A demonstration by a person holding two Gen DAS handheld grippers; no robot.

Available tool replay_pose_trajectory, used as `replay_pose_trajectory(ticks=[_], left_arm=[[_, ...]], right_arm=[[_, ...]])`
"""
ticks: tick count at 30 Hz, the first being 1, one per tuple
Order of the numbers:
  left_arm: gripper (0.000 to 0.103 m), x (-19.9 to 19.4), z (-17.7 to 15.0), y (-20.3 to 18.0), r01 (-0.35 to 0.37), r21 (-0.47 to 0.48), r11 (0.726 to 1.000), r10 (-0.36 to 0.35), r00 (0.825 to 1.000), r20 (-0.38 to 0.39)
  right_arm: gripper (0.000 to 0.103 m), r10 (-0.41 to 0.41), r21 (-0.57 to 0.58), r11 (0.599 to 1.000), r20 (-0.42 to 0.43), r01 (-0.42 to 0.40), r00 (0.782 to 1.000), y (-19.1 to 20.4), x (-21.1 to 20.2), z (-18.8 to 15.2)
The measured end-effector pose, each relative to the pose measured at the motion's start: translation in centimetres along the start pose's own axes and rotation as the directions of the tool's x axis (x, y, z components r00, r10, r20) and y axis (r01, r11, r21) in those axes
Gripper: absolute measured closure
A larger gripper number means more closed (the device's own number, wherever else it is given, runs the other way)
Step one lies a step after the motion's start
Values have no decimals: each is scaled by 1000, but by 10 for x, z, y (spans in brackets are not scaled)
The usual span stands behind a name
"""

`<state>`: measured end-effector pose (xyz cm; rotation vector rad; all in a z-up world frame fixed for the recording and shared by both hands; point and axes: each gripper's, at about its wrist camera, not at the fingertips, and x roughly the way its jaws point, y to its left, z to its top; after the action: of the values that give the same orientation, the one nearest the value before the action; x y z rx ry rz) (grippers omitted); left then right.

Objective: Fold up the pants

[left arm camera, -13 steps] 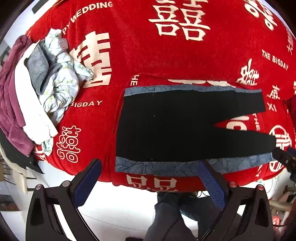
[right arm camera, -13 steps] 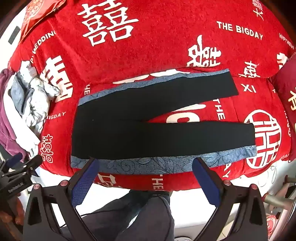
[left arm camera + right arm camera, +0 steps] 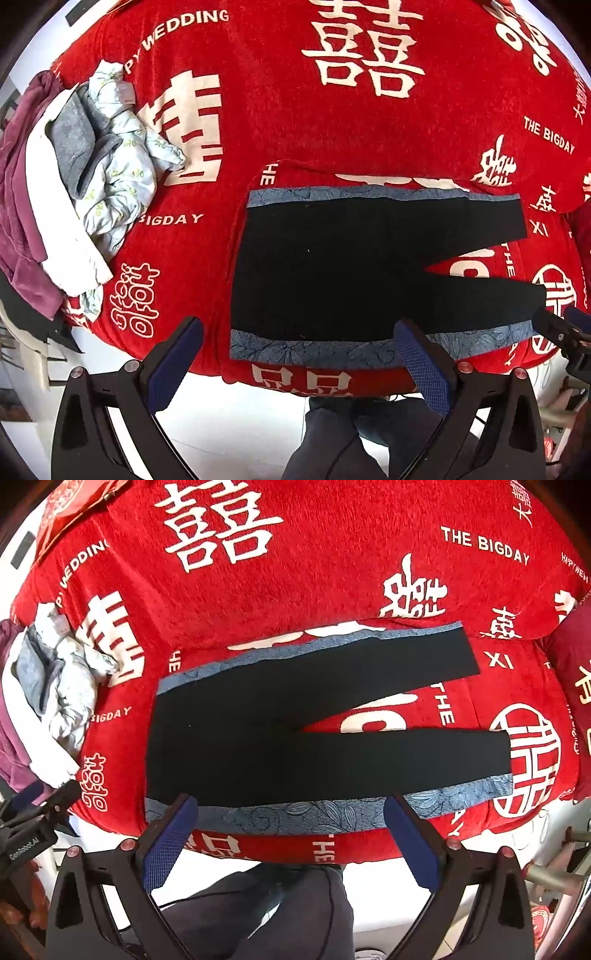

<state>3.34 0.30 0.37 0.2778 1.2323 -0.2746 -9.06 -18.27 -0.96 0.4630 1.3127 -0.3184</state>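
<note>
Black pants [image 3: 332,266] with blue floral side stripes lie flat on the red blanket [image 3: 295,110], waist to the left and both legs spread toward the right. In the right wrist view the pants [image 3: 258,746] show whole, down to both leg ends. My left gripper [image 3: 297,332] hovers open above the near side stripe, close to the waist, with nothing between its fingers. My right gripper [image 3: 291,805] hovers open over the same near stripe, also holding nothing. Each gripper shows at the edge of the other's view: the right gripper [image 3: 561,332] and the left gripper [image 3: 40,812].
A pile of crumpled clothes [image 3: 92,184] lies at the blanket's left end, also seen as the pile [image 3: 55,679]. A red cushion [image 3: 576,701] sits at the right. The person's legs [image 3: 351,435] stand at the bed's near edge, over white floor.
The pants sit slightly lower in the left wrist view. Both grippers stay open and the pants lie as before.
</note>
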Motion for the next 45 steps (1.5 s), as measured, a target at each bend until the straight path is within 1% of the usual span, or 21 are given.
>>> replay_pose_trajectory(ticks=[5,7,15,29,35,45], left_arm=[[0,-1,0,-6,0,20,1000,0,1000,4],[0,-2,0,-7,-2,26,1000,1,1000,5],[0,-7,0,-9,-26,57,998,24,999,27],[0,-11,-6,3,-31,53,998,29,999,38],[0,-10,-9,10,-32,41,999,31,999,33],[0,-11,-9,10,-37,46,998,35,999,36]], right_arm=[[2,-24,7,1000,-9,24,1000,-1,-1,0],[2,-31,6,999,-4,32,999,-1,-4,-5],[2,-38,-4,999,-6,38,999,5,-4,-7],[2,-43,-27,999,3,43,999,19,-5,-14],[2,-58,-45,997,6,58,998,26,-5,-16],[2,-73,-53,996,21,74,997,29,-9,-19]])
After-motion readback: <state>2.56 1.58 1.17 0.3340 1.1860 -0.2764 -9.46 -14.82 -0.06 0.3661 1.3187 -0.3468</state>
